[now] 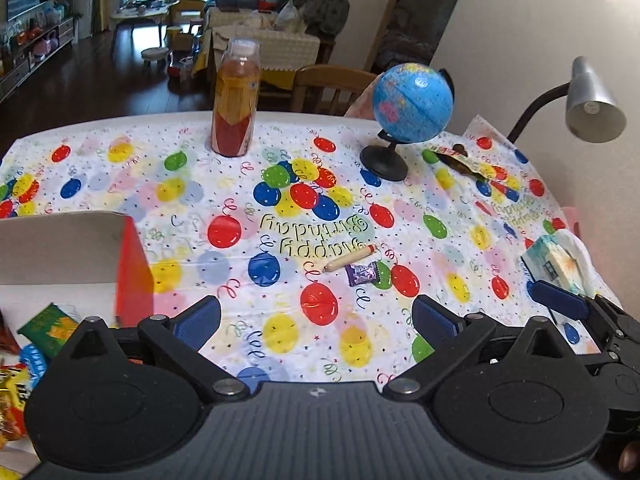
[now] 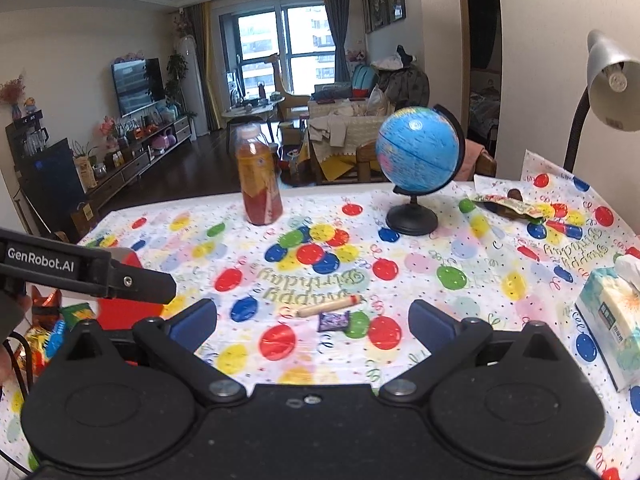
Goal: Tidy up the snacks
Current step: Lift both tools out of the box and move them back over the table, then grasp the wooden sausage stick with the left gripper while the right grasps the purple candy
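We've got both grippers up over the balloon tablecloth [image 1: 224,184], and neither is carrying anything. Our left gripper [image 1: 316,318] has its blue fingers [image 1: 200,320] spread wide apart, with bare cloth between them. Our right gripper [image 2: 312,322] is just as wide, fingers [image 2: 430,322] parted over the cloth. Ahead of both pairs of fingers, a little toward the right finger, lies the sausage stick [image 1: 351,258], and touching its near side sits the purple candy [image 1: 362,273]. Out beyond our left gripper's left finger stands the red box [image 1: 80,248], with a green packet [image 1: 50,326] and more wrappers [image 1: 16,396] close to that finger's outer side. Far ahead stand the bottle [image 1: 235,100] and the globe [image 1: 412,104]. Off past the right finger, there's the tissue pack [image 2: 612,316], and a lamp [image 2: 612,80] above.
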The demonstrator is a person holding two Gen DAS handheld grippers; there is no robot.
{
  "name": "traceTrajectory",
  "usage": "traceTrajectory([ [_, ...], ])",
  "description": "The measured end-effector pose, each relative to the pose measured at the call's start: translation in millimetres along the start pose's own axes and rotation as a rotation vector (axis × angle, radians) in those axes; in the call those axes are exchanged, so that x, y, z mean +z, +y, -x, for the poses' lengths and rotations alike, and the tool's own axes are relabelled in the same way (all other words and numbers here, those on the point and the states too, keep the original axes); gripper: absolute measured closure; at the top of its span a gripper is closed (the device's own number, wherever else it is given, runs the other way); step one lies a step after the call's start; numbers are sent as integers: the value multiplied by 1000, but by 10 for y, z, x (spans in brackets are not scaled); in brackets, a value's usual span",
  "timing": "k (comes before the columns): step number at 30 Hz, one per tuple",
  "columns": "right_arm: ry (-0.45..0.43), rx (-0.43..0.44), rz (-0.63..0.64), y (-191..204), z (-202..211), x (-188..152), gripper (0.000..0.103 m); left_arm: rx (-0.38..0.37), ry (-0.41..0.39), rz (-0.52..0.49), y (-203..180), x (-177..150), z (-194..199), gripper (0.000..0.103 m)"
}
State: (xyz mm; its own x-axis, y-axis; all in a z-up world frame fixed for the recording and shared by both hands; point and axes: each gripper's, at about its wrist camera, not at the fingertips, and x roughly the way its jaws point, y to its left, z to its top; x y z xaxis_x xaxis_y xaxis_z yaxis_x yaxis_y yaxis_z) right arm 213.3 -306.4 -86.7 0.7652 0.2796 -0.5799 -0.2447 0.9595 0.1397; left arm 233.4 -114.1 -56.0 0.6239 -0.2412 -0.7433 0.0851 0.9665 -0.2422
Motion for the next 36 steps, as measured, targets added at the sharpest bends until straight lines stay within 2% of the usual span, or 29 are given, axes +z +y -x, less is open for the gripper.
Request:
traceTrajectory([
  [9, 39, 24, 77, -254, -317, -16, 2, 98, 22, 8, -165, 201, -378, 1],
  [15, 60, 47, 125, -362, -575, 9, 4, 130, 63, -6, -217, 353, -727, 1],
  [26, 183, 113, 198, -434, -1244, -123, 19, 206, 111, -166, -460, 419, -1352, 1],
  [36, 230, 157, 243, -318, -1726, -177, 37, 233, 147, -139, -295, 476, -1603, 1],
])
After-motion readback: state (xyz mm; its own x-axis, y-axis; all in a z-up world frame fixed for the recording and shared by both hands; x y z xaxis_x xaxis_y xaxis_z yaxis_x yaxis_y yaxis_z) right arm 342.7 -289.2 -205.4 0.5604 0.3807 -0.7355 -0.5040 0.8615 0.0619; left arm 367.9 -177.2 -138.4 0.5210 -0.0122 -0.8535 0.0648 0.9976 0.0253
